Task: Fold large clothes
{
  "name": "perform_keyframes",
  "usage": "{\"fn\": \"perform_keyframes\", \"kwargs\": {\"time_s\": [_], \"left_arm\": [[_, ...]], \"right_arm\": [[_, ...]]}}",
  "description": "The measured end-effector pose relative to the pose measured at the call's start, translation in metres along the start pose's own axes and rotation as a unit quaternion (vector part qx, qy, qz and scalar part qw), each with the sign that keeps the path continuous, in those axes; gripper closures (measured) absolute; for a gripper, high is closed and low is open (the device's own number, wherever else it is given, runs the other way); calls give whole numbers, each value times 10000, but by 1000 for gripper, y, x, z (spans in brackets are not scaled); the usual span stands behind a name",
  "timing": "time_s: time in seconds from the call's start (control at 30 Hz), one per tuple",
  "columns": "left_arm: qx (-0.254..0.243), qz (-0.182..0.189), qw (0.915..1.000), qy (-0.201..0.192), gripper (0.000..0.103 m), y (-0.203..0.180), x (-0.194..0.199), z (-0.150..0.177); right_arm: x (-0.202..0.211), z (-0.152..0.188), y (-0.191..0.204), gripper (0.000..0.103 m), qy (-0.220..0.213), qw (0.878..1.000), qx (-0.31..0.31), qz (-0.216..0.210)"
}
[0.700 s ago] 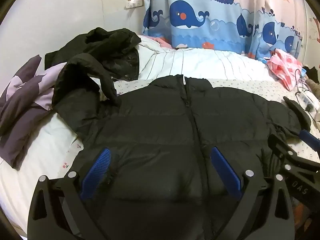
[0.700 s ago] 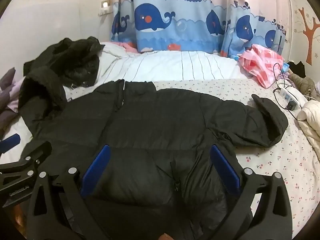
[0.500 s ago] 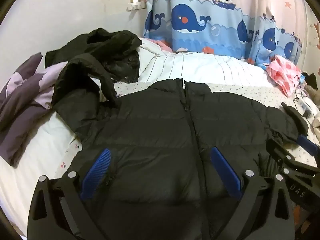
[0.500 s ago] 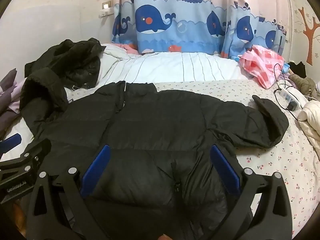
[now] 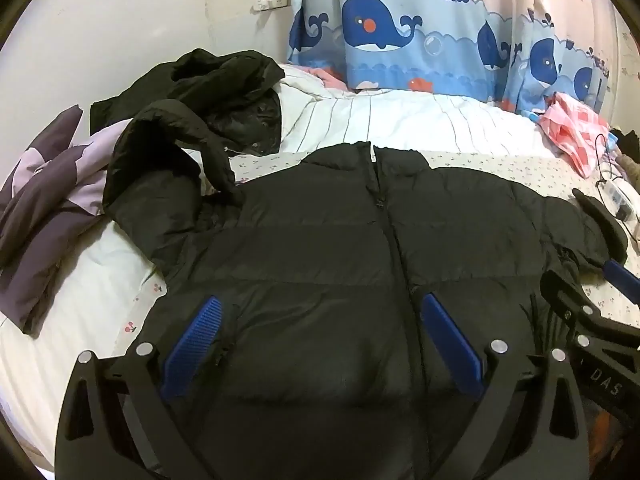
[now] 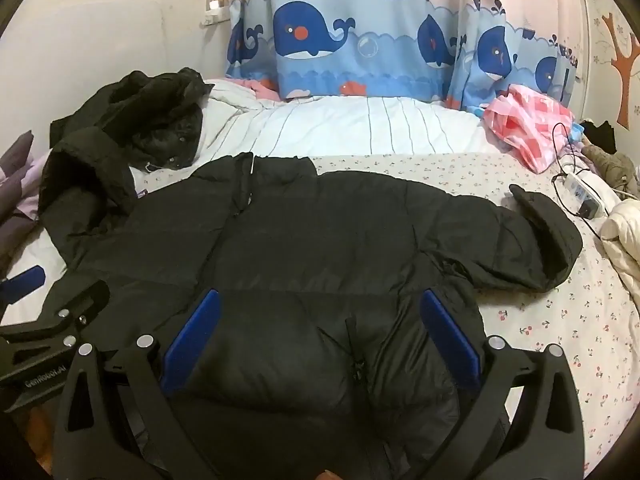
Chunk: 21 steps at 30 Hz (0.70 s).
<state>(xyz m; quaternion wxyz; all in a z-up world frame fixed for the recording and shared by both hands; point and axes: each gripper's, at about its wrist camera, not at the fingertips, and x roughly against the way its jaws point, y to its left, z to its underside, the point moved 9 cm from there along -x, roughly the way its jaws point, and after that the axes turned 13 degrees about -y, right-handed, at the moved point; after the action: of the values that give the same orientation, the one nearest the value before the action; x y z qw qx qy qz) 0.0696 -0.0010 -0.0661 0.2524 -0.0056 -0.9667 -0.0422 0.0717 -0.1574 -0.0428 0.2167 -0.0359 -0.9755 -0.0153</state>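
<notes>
Lying front-up across the bed [image 6: 400, 128], the black puffer jacket [image 5: 340, 248] points its collar far, hem near, sleeves spread left-right. Another dark coat [image 5: 224, 92] crowds its left sleeve. Left gripper [image 5: 320, 344] and right gripper [image 6: 320, 340] hover wide apart, empty.

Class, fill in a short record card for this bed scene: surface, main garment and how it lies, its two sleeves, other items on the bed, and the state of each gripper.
surface: bed with floral sheet
main garment: black puffer jacket, spread front up, zipped
sleeves: one out flat, the other bunched up
other items: second black coat, pink cloth, purple bedding
left gripper: open, over the jacket
right gripper: open, over the jacket
</notes>
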Motion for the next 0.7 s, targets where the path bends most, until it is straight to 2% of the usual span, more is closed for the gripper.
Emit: {"fn": "perform_keyframes", "kwargs": {"time_s": [0.7], "left_arm": [[-30, 53, 10000, 27, 7, -8, -1, 2]], "right_arm": [[0, -1, -4, 7, 30, 9999, -88, -52]]}}
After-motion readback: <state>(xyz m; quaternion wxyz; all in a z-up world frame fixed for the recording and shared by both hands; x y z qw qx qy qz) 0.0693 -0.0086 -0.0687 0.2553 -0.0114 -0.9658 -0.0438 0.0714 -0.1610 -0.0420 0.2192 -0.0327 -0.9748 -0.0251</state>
